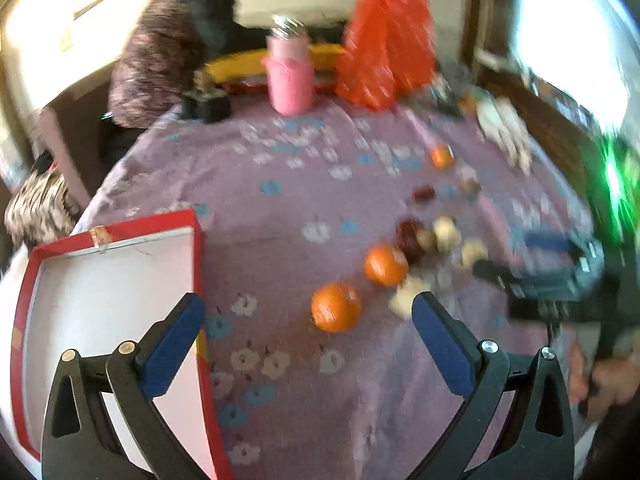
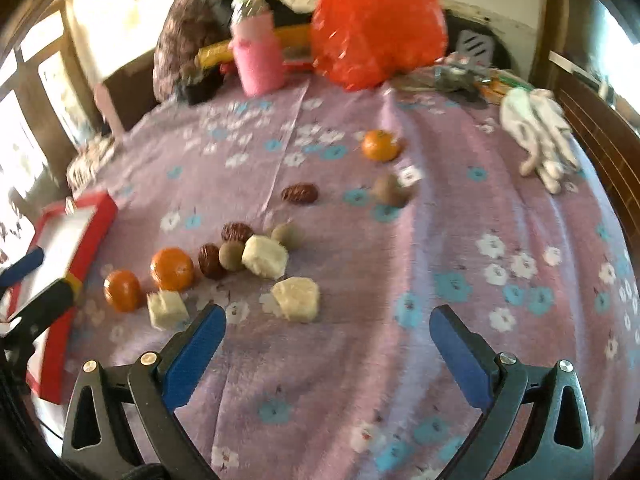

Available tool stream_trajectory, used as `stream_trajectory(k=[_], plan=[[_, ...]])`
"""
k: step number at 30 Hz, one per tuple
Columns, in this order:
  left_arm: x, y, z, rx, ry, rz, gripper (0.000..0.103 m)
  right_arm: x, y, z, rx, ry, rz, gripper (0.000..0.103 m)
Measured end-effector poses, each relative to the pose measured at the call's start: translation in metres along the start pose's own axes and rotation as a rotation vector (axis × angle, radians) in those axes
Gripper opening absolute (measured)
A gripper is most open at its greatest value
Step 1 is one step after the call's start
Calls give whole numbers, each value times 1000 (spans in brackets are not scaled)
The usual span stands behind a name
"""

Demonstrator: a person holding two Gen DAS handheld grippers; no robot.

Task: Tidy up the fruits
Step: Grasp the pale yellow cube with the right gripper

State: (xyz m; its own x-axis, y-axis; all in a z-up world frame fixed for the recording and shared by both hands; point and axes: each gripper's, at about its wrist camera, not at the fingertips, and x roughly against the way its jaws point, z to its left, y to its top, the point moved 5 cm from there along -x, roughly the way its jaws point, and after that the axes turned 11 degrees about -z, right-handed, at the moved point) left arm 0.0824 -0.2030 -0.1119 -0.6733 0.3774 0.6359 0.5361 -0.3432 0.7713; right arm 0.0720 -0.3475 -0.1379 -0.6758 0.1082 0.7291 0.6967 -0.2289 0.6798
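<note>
My left gripper [image 1: 308, 308] is open and empty, just short of the nearest orange [image 1: 335, 307]; a second orange [image 1: 385, 264] lies beyond it and a third orange [image 1: 441, 156] farther back. The red box with a white inside [image 1: 116, 280] lies at its left. My right gripper [image 2: 328, 320] is open and empty above the cloth, behind a pale chunk [image 2: 297, 298]. Ahead of it lie two oranges [image 2: 171, 269] [image 2: 122, 290], dark red dates [image 2: 211, 260], brown round fruits [image 2: 232, 255], more pale chunks [image 2: 265, 257] and a far orange [image 2: 380, 144]. The box [image 2: 86, 236] shows at the left.
A purple flowered cloth [image 2: 400, 380] covers the table. At the back stand a pink bottle [image 1: 290, 76], a red plastic bag [image 1: 386, 40] and a yellow box [image 1: 240, 65]. White gloves [image 2: 538, 136] lie at the right back. The right gripper [image 1: 560, 276] shows in the left wrist view.
</note>
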Motion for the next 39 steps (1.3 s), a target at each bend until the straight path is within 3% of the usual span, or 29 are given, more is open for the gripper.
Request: stream_trajectory(k=[5,9,12,15,17,19,25,30,35,37,39], plan=[[-6,-16,-2,-41,-29,54,103,-25,-5,5,-18,23,62,97],[-6,-12,-5,-62,-12,38,103,-28,-5,5,10,-12,35,89],[-7,-11,-12,-72,-39,45,103,-25,-6,2,58,-51,16,73],[-12,-10,-27,-79,-82,58,103,-18,-10,-4,86,-23,-2,60],[-14,-9,-35,-72,-105,63,103,-14,-9,-13,78,-14,5,38],[-17,-9,-44,-69,-140,67,103,-10,-9,-25,32,31,5,31],[-35,-8,-55,-42,-165,106,103,-6,-9,-50,-128,198,-49,27],[-39,-2,-63,-61,-141,85,102,-7,-11,-46,-98,209,-65,27],[-36,3,-69,-69,-149,77,88,-9,-11,-47,-120,257,-66,27],[-33,2,-76,-90,-180,71,88,-10,-11,-47,-125,264,-66,27],[-36,-1,-79,-136,-149,64,88,-10,-11,-47,-118,261,-68,28]])
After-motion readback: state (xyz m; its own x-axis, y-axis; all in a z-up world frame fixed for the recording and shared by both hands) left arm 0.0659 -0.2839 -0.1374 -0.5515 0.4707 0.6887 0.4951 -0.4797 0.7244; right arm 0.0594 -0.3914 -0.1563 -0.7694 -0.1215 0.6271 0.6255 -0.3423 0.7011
